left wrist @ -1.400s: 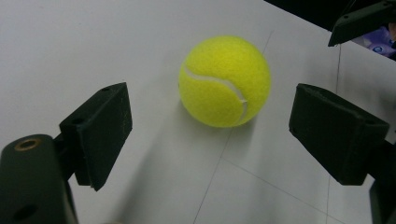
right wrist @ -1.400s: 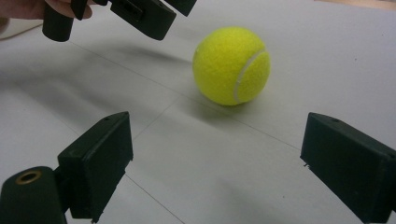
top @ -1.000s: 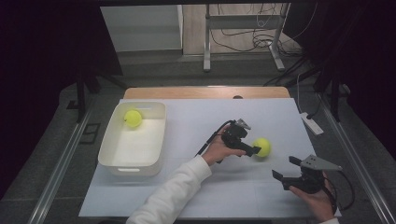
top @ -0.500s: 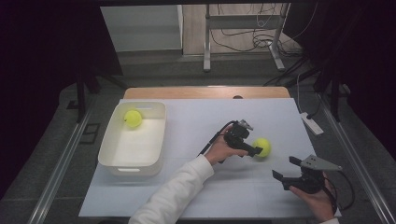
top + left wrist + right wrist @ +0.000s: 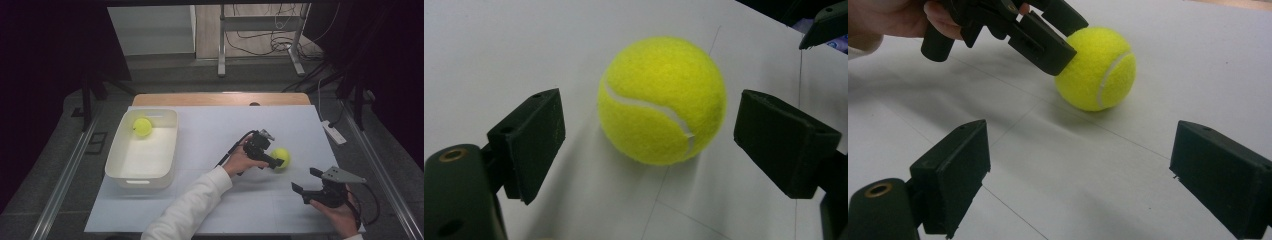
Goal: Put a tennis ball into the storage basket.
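We treat the tennis ball [image 5: 662,100] as the working item. It rests on the white tabletop [image 5: 210,135], right of centre, well apart from the tub [image 5: 116,165]. In the left gripper view it lies between the two jaws of the left tongs [image 5: 649,137] with a clear gap on each side, so the left tongs are released and bracket the ball without pressing on it. We judge this placement as an approach for a pinch: the jaws straddle the widest part of the ball, low to the tabletop, so that closing would catch it across the middle rather than push it away.

The right tongs [image 5: 1078,172] are held near the right front edge of the tabletop, jaws spread wide with nothing between them, pointing toward the ball. We read this as a standby posture clear of the left hand [image 5: 239,161].

The white tub stands at the left of the tabletop and holds a second tennis ball [image 5: 142,126] in its far corner; we judge it the likely destination.

No brand, label or legible writing can be read on either ball, the tub or the tongs; only the white seam shows.
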### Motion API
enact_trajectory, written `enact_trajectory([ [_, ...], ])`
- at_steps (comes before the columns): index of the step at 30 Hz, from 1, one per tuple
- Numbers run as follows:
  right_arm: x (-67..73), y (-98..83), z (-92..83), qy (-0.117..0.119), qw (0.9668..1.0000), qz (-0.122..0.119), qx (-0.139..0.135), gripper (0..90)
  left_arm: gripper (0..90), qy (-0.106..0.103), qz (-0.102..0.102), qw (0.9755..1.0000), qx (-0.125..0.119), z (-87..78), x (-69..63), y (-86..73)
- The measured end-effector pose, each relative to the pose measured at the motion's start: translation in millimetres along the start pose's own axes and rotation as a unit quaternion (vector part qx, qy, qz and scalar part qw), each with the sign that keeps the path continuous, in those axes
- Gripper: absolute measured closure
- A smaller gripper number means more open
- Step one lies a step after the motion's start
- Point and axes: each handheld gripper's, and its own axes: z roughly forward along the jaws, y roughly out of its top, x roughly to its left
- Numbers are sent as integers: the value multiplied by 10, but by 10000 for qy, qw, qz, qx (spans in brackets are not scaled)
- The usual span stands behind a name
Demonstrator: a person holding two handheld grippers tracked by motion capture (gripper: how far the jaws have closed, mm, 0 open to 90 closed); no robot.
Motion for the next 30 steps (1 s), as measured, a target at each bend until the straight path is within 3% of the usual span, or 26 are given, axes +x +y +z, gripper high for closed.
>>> enact_trajectory([
  [30,-13,-6,-13,-10,10000,-15,-22,92,147,-40,18,9999,108,202,-16,42],
])
